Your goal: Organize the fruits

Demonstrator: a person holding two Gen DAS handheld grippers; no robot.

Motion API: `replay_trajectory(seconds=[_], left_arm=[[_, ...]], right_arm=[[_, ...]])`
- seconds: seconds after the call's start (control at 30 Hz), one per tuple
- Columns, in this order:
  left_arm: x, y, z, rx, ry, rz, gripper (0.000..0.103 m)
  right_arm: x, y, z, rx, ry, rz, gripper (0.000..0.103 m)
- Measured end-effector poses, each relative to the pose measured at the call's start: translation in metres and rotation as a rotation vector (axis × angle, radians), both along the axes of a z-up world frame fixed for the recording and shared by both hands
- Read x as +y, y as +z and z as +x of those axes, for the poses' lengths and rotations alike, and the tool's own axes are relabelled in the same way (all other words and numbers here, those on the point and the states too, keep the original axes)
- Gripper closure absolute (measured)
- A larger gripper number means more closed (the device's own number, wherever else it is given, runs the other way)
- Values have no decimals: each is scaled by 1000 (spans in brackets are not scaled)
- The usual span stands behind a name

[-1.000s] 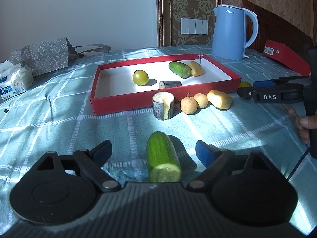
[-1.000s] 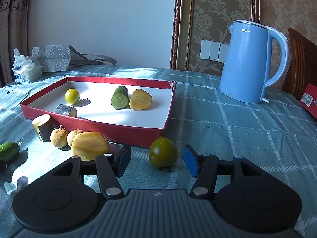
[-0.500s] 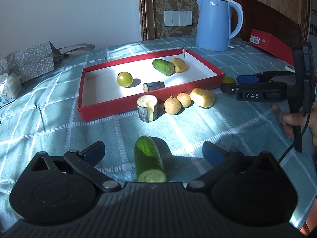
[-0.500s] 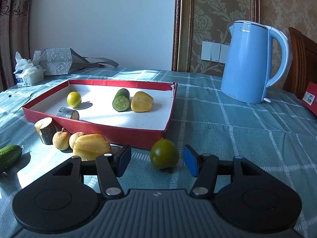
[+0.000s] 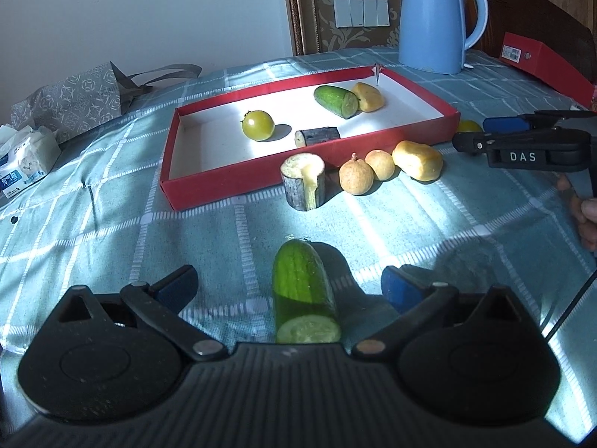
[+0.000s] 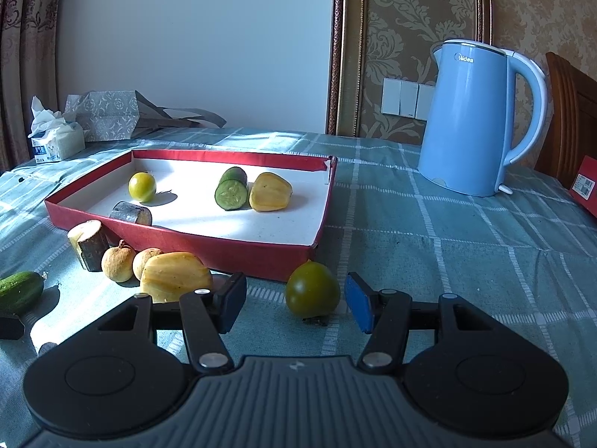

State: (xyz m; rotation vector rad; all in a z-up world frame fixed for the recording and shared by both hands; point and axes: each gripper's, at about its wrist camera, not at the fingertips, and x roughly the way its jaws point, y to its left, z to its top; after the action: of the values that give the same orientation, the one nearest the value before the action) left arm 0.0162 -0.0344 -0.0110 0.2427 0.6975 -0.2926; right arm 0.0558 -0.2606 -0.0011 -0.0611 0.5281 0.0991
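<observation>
My left gripper is open, its fingers either side of a cucumber half lying on the tablecloth. My right gripper is open around a green round fruit beside the red tray. The tray holds a yellow-green fruit, a cucumber piece, a yellow piece and a dark sugarcane piece. In front of the tray stand a sugarcane stub, two longans and a yellow piece. The right gripper also shows in the left wrist view.
A blue kettle stands at the back right. A red box lies at the far right. A tissue pack and a grey paper bag sit at the back left. A checked teal cloth covers the table.
The left gripper has shifted and opened wider around the cucumber half. The right gripper has barely moved and still brackets the green fruit.
</observation>
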Motion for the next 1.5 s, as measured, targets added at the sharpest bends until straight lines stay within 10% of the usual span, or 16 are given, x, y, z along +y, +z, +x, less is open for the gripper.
replay_trajectory(seconds=[0.27,0.5,0.73,0.97,1.5], left_arm=[[7,-3,7,67,-25,-97,13],[-3,1,-1,-59,18,74,20],[-5,-5,1,-41,26,87,25],[2,-3,6,48,1,-43,72],[9,10,-5,-2,-2,-81,73]], right_arm=[[1,0,1,5,-4,0,45],[0,0,1,6,-3,1,45],[0,-1,1,6,-5,2,45],[0,0,0,2,-6,2,44],[-2,3,-1,10,-16,-27,43]])
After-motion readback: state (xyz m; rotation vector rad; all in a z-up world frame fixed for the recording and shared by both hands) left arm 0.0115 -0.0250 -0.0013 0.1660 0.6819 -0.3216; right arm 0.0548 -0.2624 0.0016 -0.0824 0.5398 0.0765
